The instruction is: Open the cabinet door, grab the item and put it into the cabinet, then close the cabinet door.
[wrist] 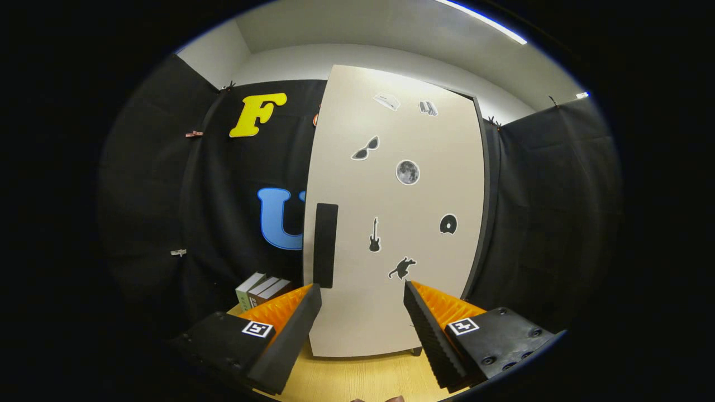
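Nearest, the claw [362, 293] is spread wide and holds nothing. Its two fingers point straight at the door [391, 223], which suits either reaching for the handle [325, 244] or backing off from it. The left finger tip sits just below the handle's lower end. Under the fingers runs the bench [357, 379], and a sliver of a hand [380, 399] shows at six o'clock, too cut off to read.

At about nine o'clock from the left finger, books [262, 290] stand on the bench beside the cabinet; the finger hides their lower part. They may be the item to store, though I can't be sure.

Beyond, the door looks shut or nearly so. That fits a cabinet waiting to be opened or one already closed again. Its inside is hidden.
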{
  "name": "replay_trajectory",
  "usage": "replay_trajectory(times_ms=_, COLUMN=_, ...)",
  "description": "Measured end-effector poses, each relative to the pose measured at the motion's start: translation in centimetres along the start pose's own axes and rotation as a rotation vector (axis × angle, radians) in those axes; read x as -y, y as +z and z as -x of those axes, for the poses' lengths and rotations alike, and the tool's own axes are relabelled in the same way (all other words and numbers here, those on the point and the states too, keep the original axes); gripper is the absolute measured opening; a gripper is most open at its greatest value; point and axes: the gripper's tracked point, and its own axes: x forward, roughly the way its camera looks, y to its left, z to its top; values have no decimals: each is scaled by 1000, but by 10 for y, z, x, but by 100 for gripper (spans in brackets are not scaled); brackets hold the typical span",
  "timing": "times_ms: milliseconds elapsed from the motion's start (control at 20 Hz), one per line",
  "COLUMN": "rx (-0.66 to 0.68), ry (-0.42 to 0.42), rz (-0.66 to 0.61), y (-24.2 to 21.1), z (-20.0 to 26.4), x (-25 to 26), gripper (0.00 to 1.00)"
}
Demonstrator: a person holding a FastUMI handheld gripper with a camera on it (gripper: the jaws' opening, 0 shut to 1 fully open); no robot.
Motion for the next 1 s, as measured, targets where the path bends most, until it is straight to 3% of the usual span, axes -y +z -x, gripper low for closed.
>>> replay_trajectory(times_ms=550, rx=-8, ry=28, rz=-53, y=8, z=-18, x=-19, gripper=97)
replay_trajectory(times_ms=1000, rx=35, ry=7, rz=-107, y=20, z=-31, x=11, gripper=97)
